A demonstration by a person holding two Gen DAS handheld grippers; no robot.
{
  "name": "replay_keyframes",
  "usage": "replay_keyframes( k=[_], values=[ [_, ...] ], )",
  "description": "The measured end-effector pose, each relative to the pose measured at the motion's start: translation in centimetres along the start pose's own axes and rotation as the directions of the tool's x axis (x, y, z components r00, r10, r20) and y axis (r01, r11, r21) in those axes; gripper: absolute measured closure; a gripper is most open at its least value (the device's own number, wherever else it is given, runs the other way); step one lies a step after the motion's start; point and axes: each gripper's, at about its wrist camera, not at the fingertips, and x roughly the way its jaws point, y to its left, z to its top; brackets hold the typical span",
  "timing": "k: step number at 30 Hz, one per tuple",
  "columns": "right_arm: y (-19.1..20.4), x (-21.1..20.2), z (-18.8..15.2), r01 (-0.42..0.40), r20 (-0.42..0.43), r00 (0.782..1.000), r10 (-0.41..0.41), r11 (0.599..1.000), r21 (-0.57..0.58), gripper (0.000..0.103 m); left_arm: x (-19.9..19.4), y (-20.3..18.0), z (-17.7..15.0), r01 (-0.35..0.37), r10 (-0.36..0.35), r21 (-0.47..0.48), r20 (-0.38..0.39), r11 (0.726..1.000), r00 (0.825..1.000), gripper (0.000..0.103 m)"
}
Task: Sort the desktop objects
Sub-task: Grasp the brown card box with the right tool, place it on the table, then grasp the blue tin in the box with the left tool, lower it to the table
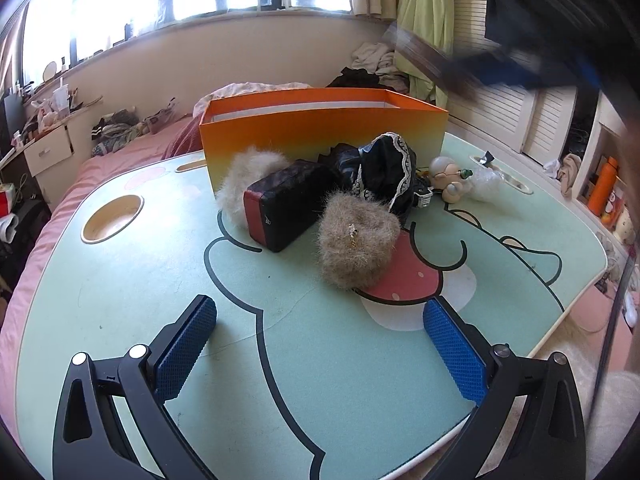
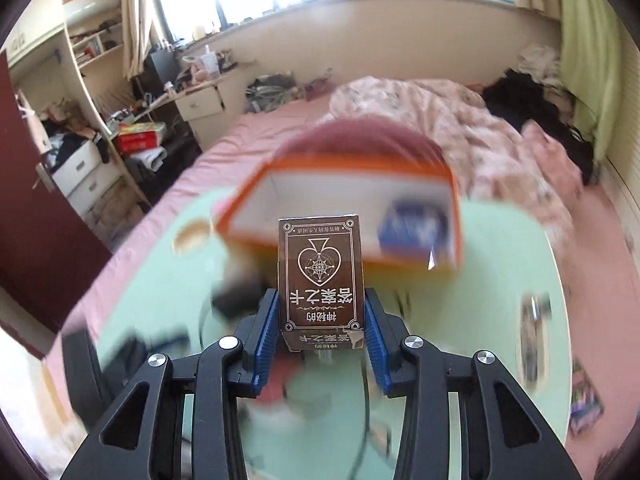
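The mint cartoon-print table carries the open orange box, lying ahead of and below the right gripper. That gripper is clamped on a brown card box, long axis running forward along the fingers toward the opening. The left gripper is held spread and empty, short of the furry pouch.

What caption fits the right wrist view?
Right hand-held gripper carries a brown card box toward the open orange box on the green table.
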Motion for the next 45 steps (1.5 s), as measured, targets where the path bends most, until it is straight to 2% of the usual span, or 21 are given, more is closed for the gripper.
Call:
replay_keyframes(
  k=[3, 6, 8, 10, 11, 13, 15, 18, 20, 21, 22, 26, 33, 36, 39, 42, 45],
  values=[
    [-0.1, 1.1, -3.8, 0.046, -0.047, 0.998, -0.045, 0.999, 0.026, 0.064, 0.6, 0.6, 0.5, -0.003, 0.003, 0.000, -0.004, 1.000, 1.000, 0.000],
    [0.1, 3.3, -4.7, 0.048, -0.098, 0.994, -0.045, 0.999, 0.025, 0.064, 0.6, 0.9, 0.6, -0.001, 0.001, -0.002, -0.005, 1.000, 1.000, 0.000],
    [-0.5, 4.1, -4.3, 0.086, -0.089, 0.993, -0.081, 0.995, 0.059, 0.063, 0.6, 0.8, 0.6, -0.001, 0.001, -0.002, -0.005, 1.000, 1.000, 0.000],
    [-1.2, 3.8, -4.0, 0.114, -0.026, 0.993, -0.112, 0.989, 0.095, 0.061, 0.6, 0.8, 0.6, -0.001, 0.001, -0.003, -0.005, 1.000, 1.000, 0.000],
    [-1.2, 3.2, -4.2, 0.112, 0.018, 0.993, -0.114, 0.989, 0.099, 0.058, 0.6, 0.8, 0.6, -0.001, 0.001, -0.003, -0.005, 1.000, 1.000, 0.000],
    [-1.1, 1.9, -5.4, 0.059, 0.070, 0.995, -0.065, 0.995, 0.086, 0.030, 0.6, 0.8, 0.6, -0.001, 0.001, -0.003, -0.005, 1.000, 1.000, 0.000],
    [-0.6, 1.4, -6.7, 0.066, 0.078, 0.994, -0.071, 0.996, 0.060, 0.025, 0.6, 0.8, 0.6, -0.002, 0.002, -0.003, -0.005, 1.000, 1.000, 0.000],
    [0.0, 1.0, -8.8, 0.159, 0.077, 0.984, -0.159, 0.987, 0.003, 0.025, 0.6, 0.8, 0.6, -0.002, 0.002, -0.002, -0.006, 1.000, 1.000, 0.000],
    [0.1, 1.9, -9.4, 0.210, 0.039, 0.977, -0.209, 0.977, -0.027, 0.022, 0.6, 0.9, 0.6, -0.002, 0.002, -0.003, -0.007, 1.000, 1.000, 0.000],
    [0.0, 2.7, -9.5, 0.215, 0.010, 0.977, -0.215, 0.976, -0.038, 0.012, 0.6, 0.9, 0.6, -0.002, 0.002, -0.002, -0.007, 1.000, 1.000, 0.000],
    [0.1, 3.0, -9.7, 0.224, 0.033, 0.974, -0.222, 0.974, -0.046, 0.000, 0.6, 0.8, 0.5, -0.004, 0.004, 0.001, -0.008, 1.000, 1.000, 0.000],
    [-0.5, 3.6, -9.8, 0.222, 0.081, 0.972, -0.219, 0.974, -0.034, 0.000, 0.7, 0.9, 0.5, -0.003, 0.003, 0.003, -0.012, 1.000, 1.000, 0.000],
    [-0.7, 3.6, -10.0, 0.218, 0.097, 0.972, -0.214, 0.975, -0.036, 0.000, 0.7, 0.9, 0.5, 0.001, -0.001, 0.007, -0.020, 1.000, 1.000, 0.000],
    [-0.7, 3.6, -10.0, 0.217, 0.098, 0.972, -0.213, 0.975, -0.036, 0.000, 0.5, 1.4, 0.8, -0.001, 0.000, -0.007, -0.061, 1.000, 0.998, 0.000],
    [-0.7, 3.6, -10.0, 0.217, 0.099, 0.972, -0.213, 0.975, -0.037, 0.000, -0.1, 2.6, 1.4, 0.016, -0.023, -0.066, -0.097, 0.998, 0.995, 0.000],
    [-0.7, 3.6, -10.0, 0.217, 0.099, 0.972, -0.213, 0.975, -0.037, 0.000, -2.1, 3.9, 2.7, 0.103, -0.110, -0.135, -0.048, 0.985, 0.993, 0.000],
    [-0.6, 3.5, -10.0, 0.215, 0.101, 0.972, -0.210, 0.976, -0.037, 0.000, -4.0, 4.6, 5.0, 0.156, -0.154, -0.210, 0.026, 0.965, 0.988, 0.000]
  ],
)
